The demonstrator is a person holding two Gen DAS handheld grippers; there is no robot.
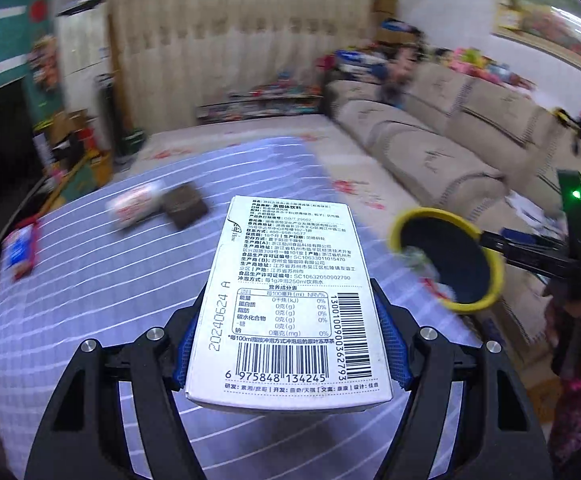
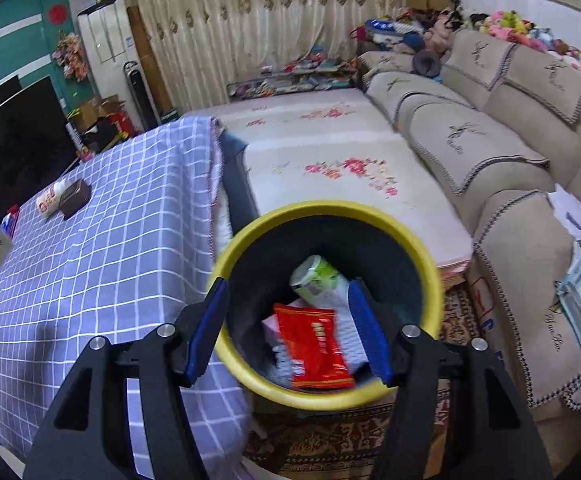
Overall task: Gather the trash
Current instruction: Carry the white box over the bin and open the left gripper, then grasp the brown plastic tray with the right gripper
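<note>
White box (image 1: 290, 304) clamped lengthwise in left hand-held gripper (image 1: 288, 344), pointing fwd.

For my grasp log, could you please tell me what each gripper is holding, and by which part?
The left gripper clamps the white box by its two long side edges, near the barcode end. The right gripper grips the yellow bin by its near rim.

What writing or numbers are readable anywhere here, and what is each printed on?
On the white cardboard box clamped in the left gripper:
"20240624 A"
"6 975848 134245"
"1300100900362793"
"400-998-9677"
"SC10632050902700"
The rest of its Chinese small print is too fine to quote reliably.

Red plastic wrapper in the yellow-rimmed black bin held by the right gripper: white characters, blurred.
White-and-red packet on the checked tablecloth: red lettering, unreadable.
</note>
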